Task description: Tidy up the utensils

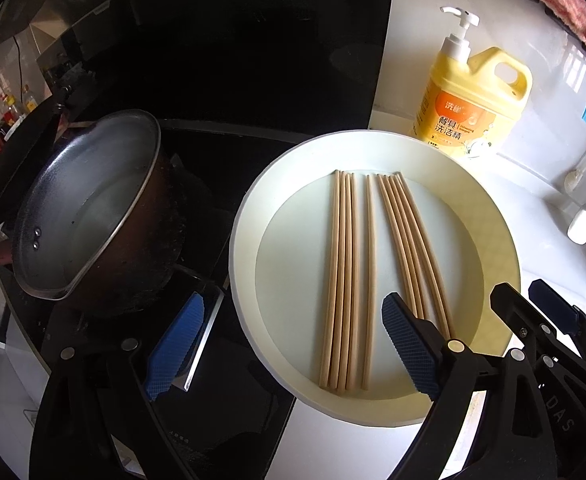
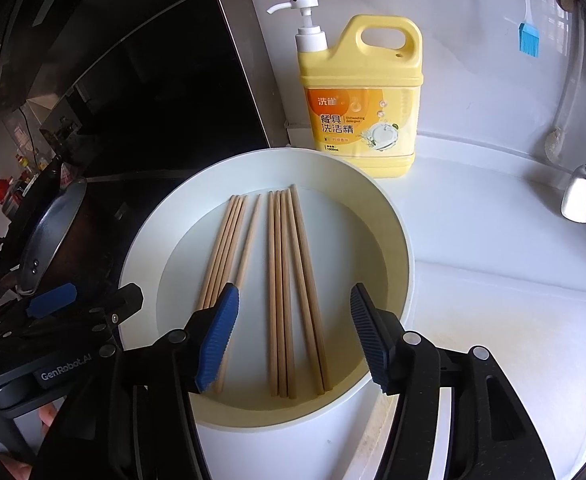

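Observation:
Several wooden chopsticks lie side by side in a round white plate (image 1: 245, 216) (image 2: 141, 248) on the counter. There is a left bunch (image 1: 341, 272) (image 2: 223, 248), a single stick, and a right bunch (image 1: 409, 240) (image 2: 285, 280). My left gripper (image 1: 293, 348) (image 2: 93, 300) hovers open above the plate's near left side, one blue pad over the stove edge and one over the plate. My right gripper (image 2: 293, 336) (image 1: 527, 298) stands open above the near ends of the right bunch. Neither gripper holds anything.
A dark pot (image 1: 85, 208) with water sits on the black stove (image 1: 221, 420) left of the plate. A yellow pump bottle of detergent (image 1: 473, 96) (image 2: 361, 96) stands behind the plate. A blue brush (image 2: 527, 40) and a ladle (image 2: 579, 196) hang at the right wall.

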Motion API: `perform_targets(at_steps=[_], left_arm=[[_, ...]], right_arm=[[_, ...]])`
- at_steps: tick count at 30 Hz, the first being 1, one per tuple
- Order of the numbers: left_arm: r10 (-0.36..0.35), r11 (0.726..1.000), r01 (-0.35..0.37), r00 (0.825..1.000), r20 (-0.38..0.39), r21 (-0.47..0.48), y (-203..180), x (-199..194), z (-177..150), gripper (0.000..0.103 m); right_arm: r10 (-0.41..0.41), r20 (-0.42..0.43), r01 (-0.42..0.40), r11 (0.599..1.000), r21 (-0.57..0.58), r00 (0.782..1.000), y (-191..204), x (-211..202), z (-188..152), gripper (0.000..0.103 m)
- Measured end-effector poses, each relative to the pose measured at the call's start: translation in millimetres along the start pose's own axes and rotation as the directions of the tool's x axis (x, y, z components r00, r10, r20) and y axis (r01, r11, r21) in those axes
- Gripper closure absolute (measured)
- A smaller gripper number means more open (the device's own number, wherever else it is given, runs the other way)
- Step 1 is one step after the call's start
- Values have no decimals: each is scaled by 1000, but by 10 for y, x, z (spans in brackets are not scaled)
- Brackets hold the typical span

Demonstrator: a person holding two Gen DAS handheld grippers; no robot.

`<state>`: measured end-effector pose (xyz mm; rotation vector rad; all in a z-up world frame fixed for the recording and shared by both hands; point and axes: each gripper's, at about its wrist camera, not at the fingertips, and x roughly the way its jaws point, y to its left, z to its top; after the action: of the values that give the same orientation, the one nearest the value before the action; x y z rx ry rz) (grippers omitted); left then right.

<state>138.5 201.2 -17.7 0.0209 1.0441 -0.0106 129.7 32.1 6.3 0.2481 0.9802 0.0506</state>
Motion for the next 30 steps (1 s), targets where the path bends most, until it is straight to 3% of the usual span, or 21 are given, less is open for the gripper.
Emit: perform_targets(at_steps=[30], left_arm=[[9, 1000, -9, 1000, 7, -8, 5, -109, -81, 12]], right_arm=[[5, 2, -5, 1000, 6, 1000, 6, -42, -19, 45]])
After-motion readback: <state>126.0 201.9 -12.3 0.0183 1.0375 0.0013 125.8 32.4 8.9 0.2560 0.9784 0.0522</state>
